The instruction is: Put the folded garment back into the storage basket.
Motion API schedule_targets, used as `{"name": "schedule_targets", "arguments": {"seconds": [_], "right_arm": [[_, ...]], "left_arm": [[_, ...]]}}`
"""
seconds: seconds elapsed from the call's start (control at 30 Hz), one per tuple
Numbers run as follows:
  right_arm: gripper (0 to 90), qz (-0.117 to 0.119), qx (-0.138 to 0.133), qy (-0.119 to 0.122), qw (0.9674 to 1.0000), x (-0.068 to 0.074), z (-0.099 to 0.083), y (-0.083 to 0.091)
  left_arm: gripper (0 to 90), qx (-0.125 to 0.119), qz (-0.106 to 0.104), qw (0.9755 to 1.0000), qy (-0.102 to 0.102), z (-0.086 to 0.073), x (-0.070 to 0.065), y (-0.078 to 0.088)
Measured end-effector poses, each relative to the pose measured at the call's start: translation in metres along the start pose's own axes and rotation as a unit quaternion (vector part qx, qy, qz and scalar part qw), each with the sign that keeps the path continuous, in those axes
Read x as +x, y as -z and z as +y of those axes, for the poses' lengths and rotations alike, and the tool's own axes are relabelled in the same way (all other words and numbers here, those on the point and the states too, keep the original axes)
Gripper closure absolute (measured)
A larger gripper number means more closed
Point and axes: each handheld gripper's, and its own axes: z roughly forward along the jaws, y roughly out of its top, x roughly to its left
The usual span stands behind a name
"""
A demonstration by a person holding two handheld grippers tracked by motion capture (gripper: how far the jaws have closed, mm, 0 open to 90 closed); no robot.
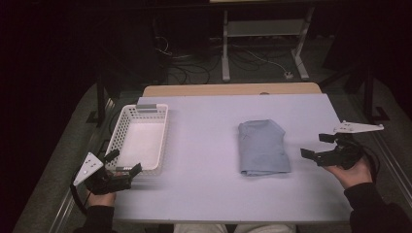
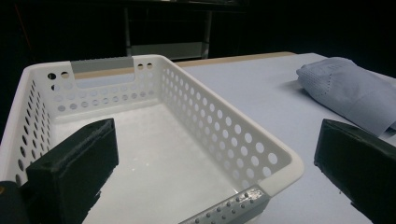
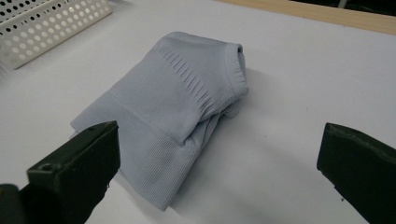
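Lavender table (image 1: 204,189) carries one basket (image 1: 127,126), one folded cloth (image 1: 262,145); both tongs (image 1: 124,162) (image 1: 318,145) gape wide, empty.

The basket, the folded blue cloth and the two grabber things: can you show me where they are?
basket (image 1: 127,121), high view, on its left wall.
folded cloth (image 1: 263,148), high view, on its middle.
left gripper (image 1: 124,163), high view, between its fingertips.
right gripper (image 1: 316,145), high view, between its fingertips.

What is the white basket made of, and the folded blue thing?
The white basket looks like hard moulded plastic, smooth with a slight sheen: its walls are punched with even rows of round holes. The folded blue thing looks like soft knitted fabric, matte, with ribbed bands and creases; the exact fibre can't be told.
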Motion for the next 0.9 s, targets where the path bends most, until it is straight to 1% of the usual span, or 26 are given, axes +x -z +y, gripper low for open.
{"name": "schedule_targets", "arguments": {"seconds": [0.17,0.33,0.7,0.9], "right_arm": [[0.0,0.001,0.005,0.001,1.0000,-0.002,0.003,-0.002],[0.0,0.005,0.013,-0.007,0.9999,-0.006,0.006,-0.006],[0.0,0.013,0.037,-0.023,0.9990,-0.012,0.007,-0.021],[0.0,0.017,0.053,-0.033,0.9979,-0.018,0.006,-0.029]], "left_arm": [[0.0,0.000,-0.001,1.0000,0.001,0.000,0.000,0.000],[0.0,0.000,-0.001,1.0000,0.002,0.000,0.000,0.000],[0.0,0.000,-0.002,1.0000,0.001,0.000,0.000,0.000],[0.0,0.000,-0.002,1.0000,0.002,0.000,0.000,-0.001]]}}
